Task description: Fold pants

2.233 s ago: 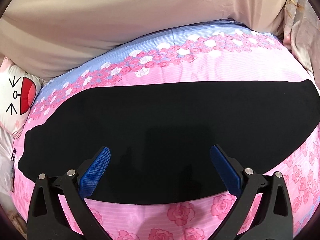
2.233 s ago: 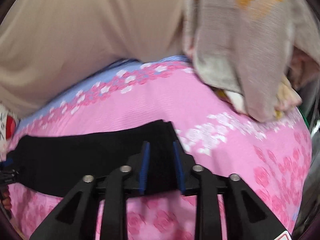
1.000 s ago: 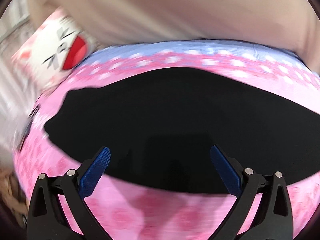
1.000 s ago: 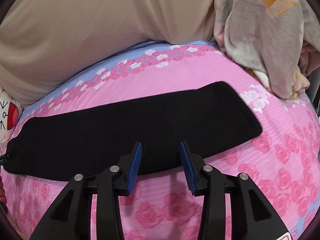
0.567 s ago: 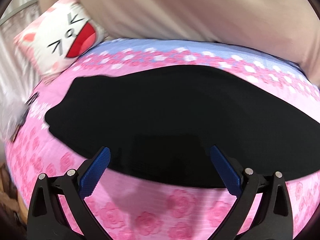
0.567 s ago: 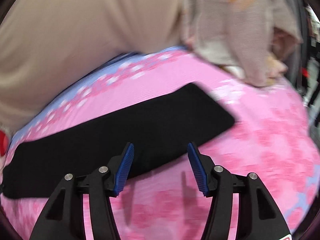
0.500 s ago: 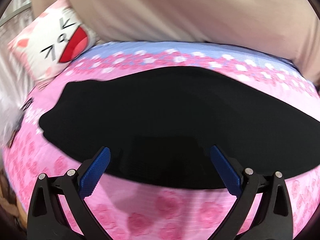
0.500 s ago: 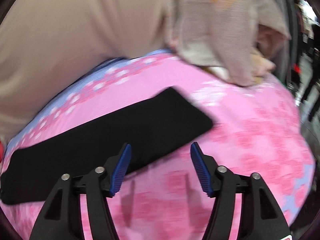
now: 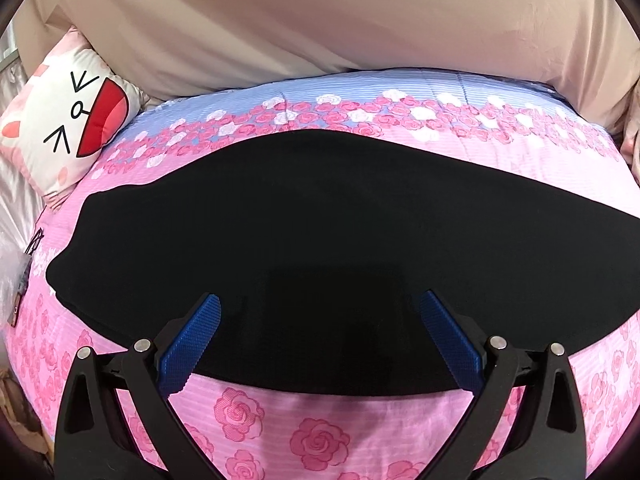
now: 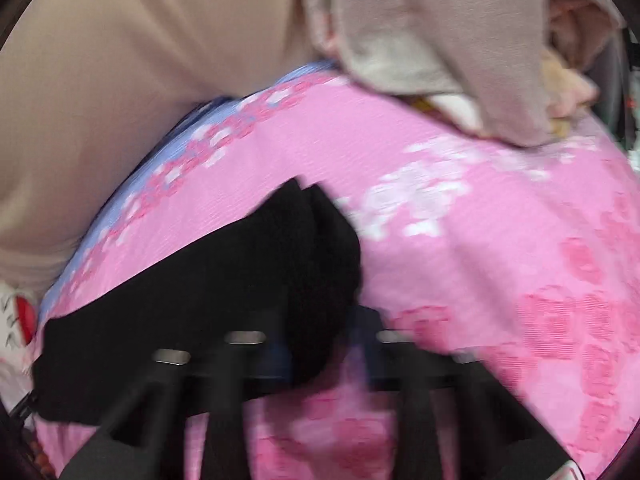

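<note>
The black pants (image 9: 320, 220) lie folded lengthwise as one long strip across the pink rose bedspread (image 9: 320, 432). My left gripper (image 9: 320, 336) hovers open over the strip's near edge, its blue pads wide apart with nothing pinched. In the blurred right wrist view, my right gripper (image 10: 316, 344) is at the right end of the pants (image 10: 200, 300). Its jaws are closing, and the end of the cloth is bunched up between them.
A white cartoon-face pillow (image 9: 68, 120) rests at the far left corner of the bed. Beige fabric (image 9: 320, 20) rises behind the bed. A crumpled grey-beige blanket (image 10: 440, 40) lies at the far right. The bedspread (image 10: 500, 260) extends right of the pants.
My right gripper opened, slid right to the end of the pants and closed there, bunching the cloth. My left gripper stayed open and shifted slightly along the near edge.
</note>
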The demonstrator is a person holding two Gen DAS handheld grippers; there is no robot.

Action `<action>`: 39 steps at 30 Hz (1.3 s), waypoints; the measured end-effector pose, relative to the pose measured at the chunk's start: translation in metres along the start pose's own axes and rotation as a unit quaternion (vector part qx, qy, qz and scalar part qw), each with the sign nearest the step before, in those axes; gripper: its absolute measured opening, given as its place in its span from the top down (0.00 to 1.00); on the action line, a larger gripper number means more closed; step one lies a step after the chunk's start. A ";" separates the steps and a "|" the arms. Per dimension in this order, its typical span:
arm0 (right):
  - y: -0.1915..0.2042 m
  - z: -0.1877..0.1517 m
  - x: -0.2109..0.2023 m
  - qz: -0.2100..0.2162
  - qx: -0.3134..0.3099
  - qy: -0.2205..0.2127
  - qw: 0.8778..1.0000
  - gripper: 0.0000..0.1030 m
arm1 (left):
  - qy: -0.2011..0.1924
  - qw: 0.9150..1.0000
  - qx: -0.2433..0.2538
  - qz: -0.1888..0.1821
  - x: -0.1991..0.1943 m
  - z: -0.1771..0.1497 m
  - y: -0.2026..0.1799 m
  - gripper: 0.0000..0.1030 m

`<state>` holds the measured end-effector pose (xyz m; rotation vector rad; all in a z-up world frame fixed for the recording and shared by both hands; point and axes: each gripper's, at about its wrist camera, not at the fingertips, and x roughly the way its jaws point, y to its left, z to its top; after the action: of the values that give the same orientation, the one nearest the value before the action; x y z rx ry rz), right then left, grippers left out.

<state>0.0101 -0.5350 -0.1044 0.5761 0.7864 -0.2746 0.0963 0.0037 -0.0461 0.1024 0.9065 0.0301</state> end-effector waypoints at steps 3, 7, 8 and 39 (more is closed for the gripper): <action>0.025 0.004 -0.014 0.014 -0.016 -0.024 0.999 0.83 | 0.006 1.000 -0.012 -0.009 0.003 0.003 0.007 0.05; 0.093 0.013 -0.053 0.079 -0.059 -0.060 0.993 0.83 | -0.005 1.000 -0.023 -0.007 -0.002 0.000 0.022 0.05; 0.114 0.013 -0.060 0.095 -0.077 -0.061 0.991 0.82 | -0.007 1.000 -0.029 -0.008 -0.003 -0.001 0.028 0.05; 0.357 -0.134 -0.046 0.129 -0.308 0.052 0.941 0.40 | -0.028 0.981 -0.191 -0.007 0.005 -0.043 0.246 0.05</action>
<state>0.0562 -0.1657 -0.0091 0.0951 0.8357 0.2471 0.0698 0.2516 -0.0514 -0.2606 0.8310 0.1859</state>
